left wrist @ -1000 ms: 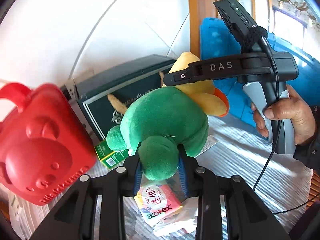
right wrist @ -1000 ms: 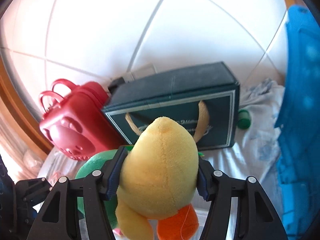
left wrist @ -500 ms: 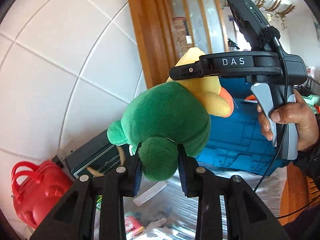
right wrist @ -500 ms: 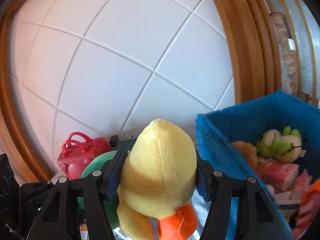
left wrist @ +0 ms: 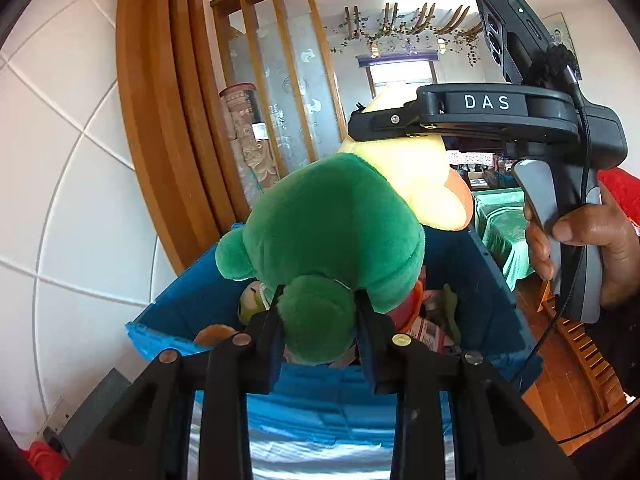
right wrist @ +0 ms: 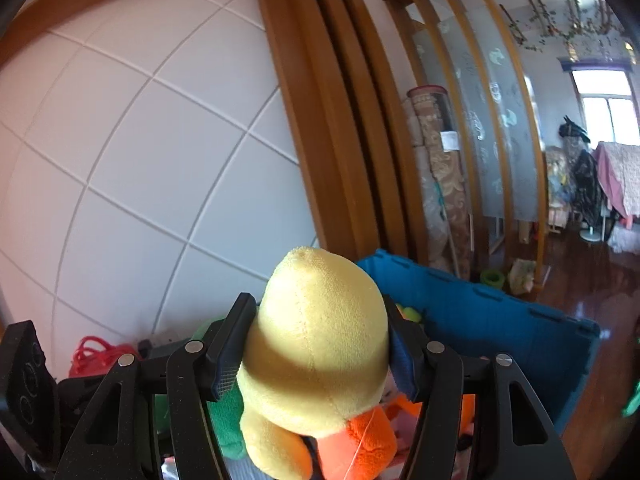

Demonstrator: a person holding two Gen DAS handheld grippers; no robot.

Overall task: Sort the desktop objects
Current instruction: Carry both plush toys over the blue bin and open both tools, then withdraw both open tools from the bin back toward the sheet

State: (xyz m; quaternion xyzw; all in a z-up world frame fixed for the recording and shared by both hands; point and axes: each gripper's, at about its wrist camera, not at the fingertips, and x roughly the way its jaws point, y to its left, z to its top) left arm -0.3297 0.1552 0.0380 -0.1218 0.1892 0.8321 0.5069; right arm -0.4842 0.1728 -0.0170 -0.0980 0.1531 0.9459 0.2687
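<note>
i saw the white tiled wall and wood frame behind. the blue bin sat below, holding small toys. my plush, green body and yellow head, hung over the bin's open top. my left gripper was clenched on its green foot; my right gripper was clamped on the yellow head, a hand on its handle.

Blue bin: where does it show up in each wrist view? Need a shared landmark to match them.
Left wrist: blue bin sits lower centre, open, behind the green end of the plush toy.
Right wrist: blue bin sits lower right, behind the toy's yellow head.
Shared landmark: the brown wooden door frame beside the bin.
</note>
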